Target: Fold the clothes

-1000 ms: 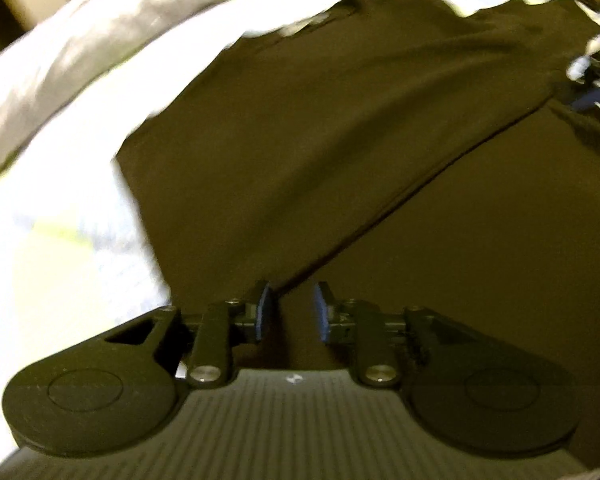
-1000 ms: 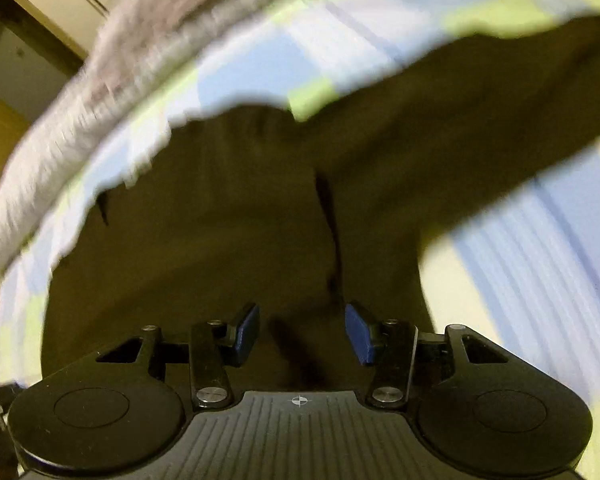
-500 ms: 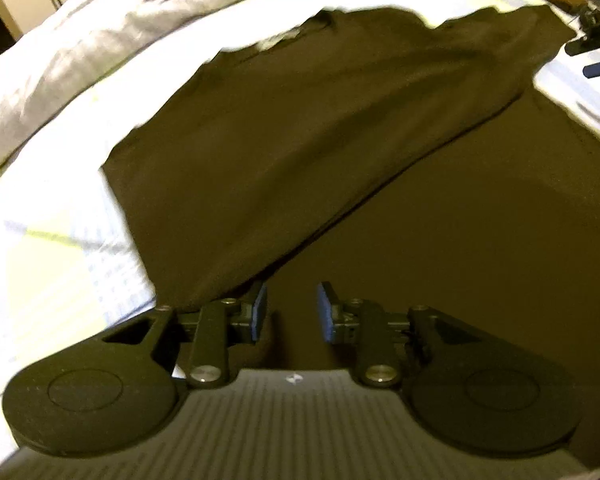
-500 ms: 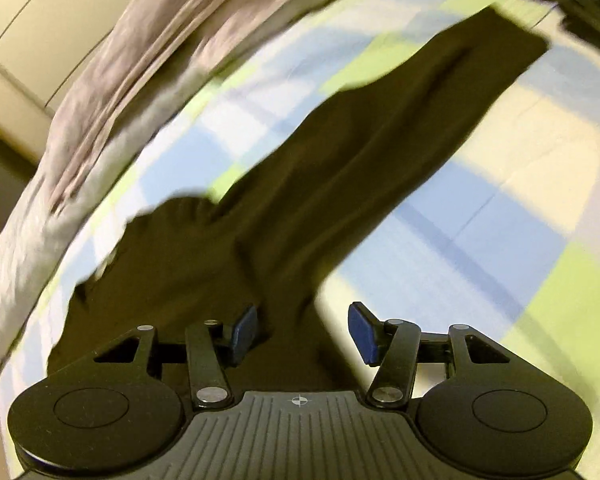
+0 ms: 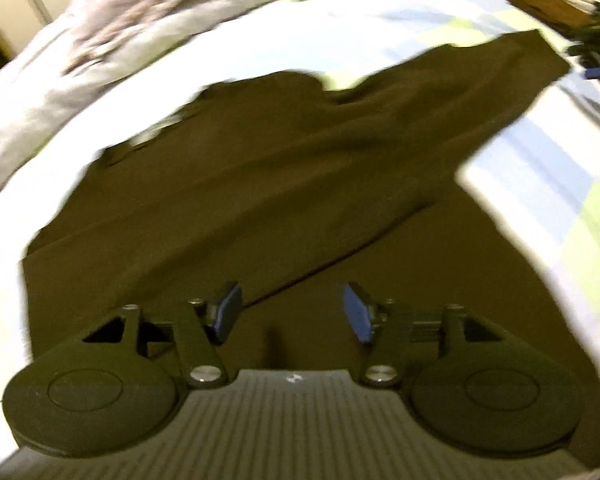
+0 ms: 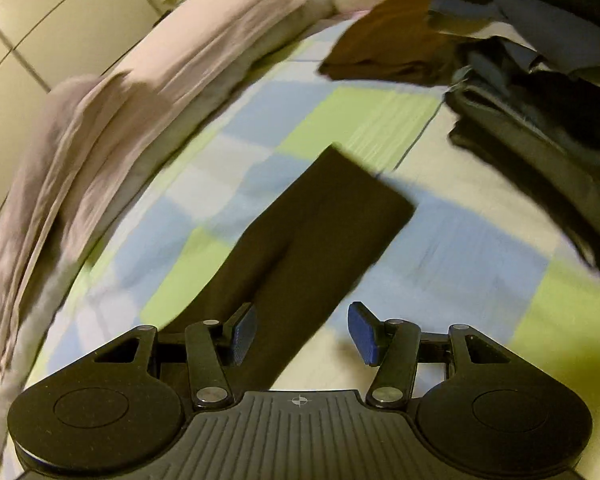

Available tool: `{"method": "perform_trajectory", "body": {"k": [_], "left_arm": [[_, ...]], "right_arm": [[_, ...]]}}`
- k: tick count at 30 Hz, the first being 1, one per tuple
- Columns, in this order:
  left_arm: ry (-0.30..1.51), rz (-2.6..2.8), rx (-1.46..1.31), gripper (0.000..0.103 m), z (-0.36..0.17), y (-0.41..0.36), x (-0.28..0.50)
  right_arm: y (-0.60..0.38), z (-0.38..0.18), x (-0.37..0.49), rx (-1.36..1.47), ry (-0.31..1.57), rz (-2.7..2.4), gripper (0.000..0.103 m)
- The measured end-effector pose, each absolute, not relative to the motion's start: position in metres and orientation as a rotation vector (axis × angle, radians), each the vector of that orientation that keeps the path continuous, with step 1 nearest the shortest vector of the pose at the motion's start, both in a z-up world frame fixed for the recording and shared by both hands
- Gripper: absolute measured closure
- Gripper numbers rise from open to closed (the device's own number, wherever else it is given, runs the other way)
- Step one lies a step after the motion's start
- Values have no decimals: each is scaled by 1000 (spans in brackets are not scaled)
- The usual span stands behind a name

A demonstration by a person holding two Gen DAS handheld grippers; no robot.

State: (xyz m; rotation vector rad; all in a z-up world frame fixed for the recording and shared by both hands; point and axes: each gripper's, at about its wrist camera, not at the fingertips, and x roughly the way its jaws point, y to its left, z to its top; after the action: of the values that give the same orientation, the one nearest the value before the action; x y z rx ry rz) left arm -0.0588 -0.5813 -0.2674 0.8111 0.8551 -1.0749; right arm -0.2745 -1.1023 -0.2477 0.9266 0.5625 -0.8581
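Observation:
A dark brown long-sleeved top [image 5: 260, 184] lies spread on the checked bedsheet [image 5: 540, 176], one side folded across its body. Its long sleeve [image 5: 480, 80] reaches toward the upper right. My left gripper [image 5: 290, 312] hovers over the top's body, its jaws opening, nothing between the blue pads [image 5: 228, 312]. In the right wrist view the same sleeve [image 6: 312, 240] runs up from under my right gripper [image 6: 300, 336] to its cuff. That gripper stands open above the sleeve, its pads [image 6: 362, 334] apart and pressing on nothing.
A rumpled pale quilt [image 6: 112, 120] lies along the bed's far side. A heap of dark clothes [image 6: 540, 92] and a folded brown garment [image 6: 384, 48] sit at the upper right. Cupboard doors [image 6: 40, 20] stand behind the bed. The checked sheet [image 6: 460, 248] shows around the sleeve.
The left jaws have spread from nearly shut to wide apart, and the left view has slid along the top. The right gripper has swung from the top's body out over the sleeve.

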Motion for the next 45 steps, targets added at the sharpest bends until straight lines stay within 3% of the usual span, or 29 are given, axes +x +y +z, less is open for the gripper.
{"method": "perform_trajectory", "body": {"k": [7, 16, 17, 18, 19, 23, 28, 33, 37, 38, 39, 40, 41, 45], "left_arm": [[822, -1232, 896, 43, -273, -652, -127], [796, -1222, 951, 42, -280, -656, -133], [797, -1218, 946, 42, -279, -654, -132], [797, -1214, 941, 42, -278, -651, -132], [794, -1213, 930, 42, -275, -647, -132], [771, -1211, 878, 42, -262, -626, -125], [756, -1168, 792, 42, -246, -576, -95], [754, -1072, 720, 42, -227, -491, -40], [792, -951, 690, 42, -214, -408, 8], [804, -921, 690, 42, -213, -386, 21], [810, -901, 694, 42, -214, -370, 32], [817, -881, 698, 42, -214, -355, 42], [823, -861, 702, 42, -215, -339, 53], [850, -821, 678, 42, -225, -312, 81]], "right_arm": [[-1164, -296, -285, 1007, 534, -846, 49], [-1176, -297, -281, 985, 431, -809, 51], [-1171, -290, -277, 963, 437, -801, 61], [-1165, -283, -274, 941, 442, -792, 87], [-1159, -276, -270, 919, 447, -784, 93], [-1127, -237, -245, 824, 464, -713, 94], [-1026, -171, -178, 638, 450, -514, 94], [-844, -103, -101, 395, 350, -217, 94], [-669, -105, -50, 245, 330, 49, 94], [-627, -121, -36, 192, 367, 120, 93], [-587, -138, -23, 133, 412, 176, 69], [-554, -157, -13, 73, 469, 197, 27], [-530, -173, -7, 44, 516, 209, 18], [-499, -213, -13, 112, 680, 210, 18]]}}
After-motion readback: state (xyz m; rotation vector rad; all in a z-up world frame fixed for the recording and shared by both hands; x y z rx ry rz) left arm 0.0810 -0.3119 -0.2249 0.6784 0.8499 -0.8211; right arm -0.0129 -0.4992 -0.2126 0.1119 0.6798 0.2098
